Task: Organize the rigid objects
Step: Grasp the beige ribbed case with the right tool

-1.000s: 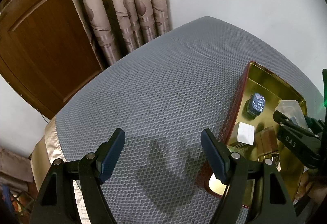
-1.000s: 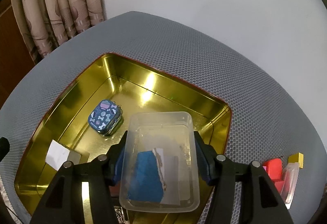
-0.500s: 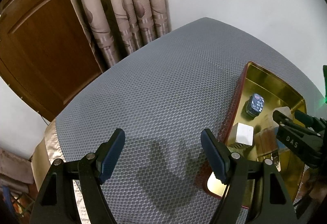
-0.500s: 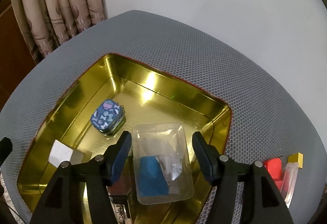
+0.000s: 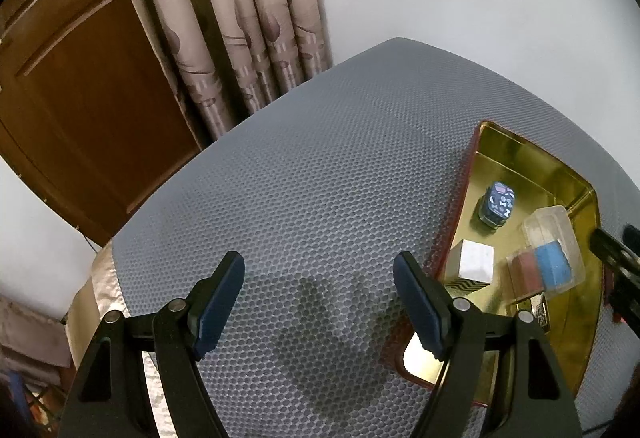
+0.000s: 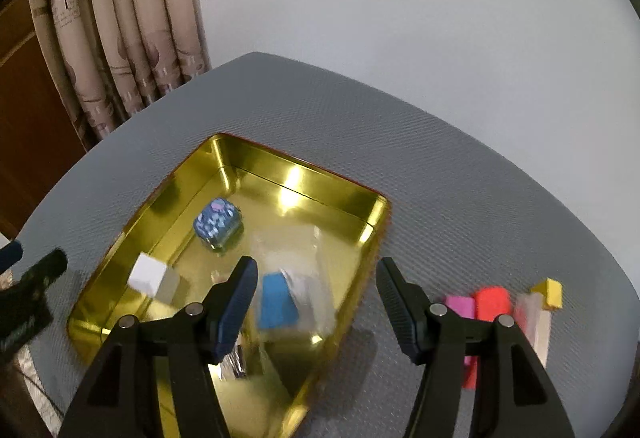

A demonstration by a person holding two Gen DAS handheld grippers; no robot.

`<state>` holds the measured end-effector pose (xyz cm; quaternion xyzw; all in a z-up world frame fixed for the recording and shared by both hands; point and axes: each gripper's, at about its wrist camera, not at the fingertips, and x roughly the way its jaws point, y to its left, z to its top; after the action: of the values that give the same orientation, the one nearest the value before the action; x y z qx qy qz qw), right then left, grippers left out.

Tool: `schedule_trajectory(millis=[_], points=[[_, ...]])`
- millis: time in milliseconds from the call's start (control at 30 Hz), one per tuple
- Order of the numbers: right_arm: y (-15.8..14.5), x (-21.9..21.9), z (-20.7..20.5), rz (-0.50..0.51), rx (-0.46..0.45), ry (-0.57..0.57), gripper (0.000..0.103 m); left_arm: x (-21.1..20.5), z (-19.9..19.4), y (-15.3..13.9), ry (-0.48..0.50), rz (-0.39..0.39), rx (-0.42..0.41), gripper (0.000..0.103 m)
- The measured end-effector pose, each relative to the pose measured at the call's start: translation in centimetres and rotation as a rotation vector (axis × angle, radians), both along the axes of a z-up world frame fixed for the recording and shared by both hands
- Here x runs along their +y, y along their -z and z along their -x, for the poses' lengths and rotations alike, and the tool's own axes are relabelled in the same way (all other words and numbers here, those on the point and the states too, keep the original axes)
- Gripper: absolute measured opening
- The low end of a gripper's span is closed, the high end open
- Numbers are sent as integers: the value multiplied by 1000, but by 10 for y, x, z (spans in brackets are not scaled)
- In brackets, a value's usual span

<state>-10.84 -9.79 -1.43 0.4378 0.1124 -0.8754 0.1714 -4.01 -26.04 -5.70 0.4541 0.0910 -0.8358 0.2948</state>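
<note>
The right claw (image 6: 312,302) stood open and empty, its jaws having just been opening, and right under it the clear plastic box (image 6: 294,278) lay released in the near right corner of the gold tray (image 6: 340,182) on the grey table (image 6: 460,174), while the left claw (image 5: 320,302) hung open and empty over bare table beside the tray. In the tray were also a white block (image 6: 149,273) and, farther, a patterned blue case (image 6: 218,223), so I judged the task partly done. At the near right edge of the table a pink block (image 6: 460,305), a red block (image 6: 491,303) and a yellow cube (image 6: 551,292) still waited, with nothing between them and the tray.
</note>
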Motion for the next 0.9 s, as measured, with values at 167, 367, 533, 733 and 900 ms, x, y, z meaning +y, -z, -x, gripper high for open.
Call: schedule_trajectory(millis=[167,367,533,733,900], points=[[-4,55,-19,18,18,57,63,3,1,-1,0,21,-1,74],[8,144,-29,9,25,176,63,7,0,-3,8,41,1,74],[31,196,-26,-18,10,264,63,10,0,-4,23,52,4,74],[62,218,-12,-31,-22,301,63,15,-1,-4,43,69,4,75],[80,224,9,-52,-5,316,63,19,-1,-5,62,85,12,75]])
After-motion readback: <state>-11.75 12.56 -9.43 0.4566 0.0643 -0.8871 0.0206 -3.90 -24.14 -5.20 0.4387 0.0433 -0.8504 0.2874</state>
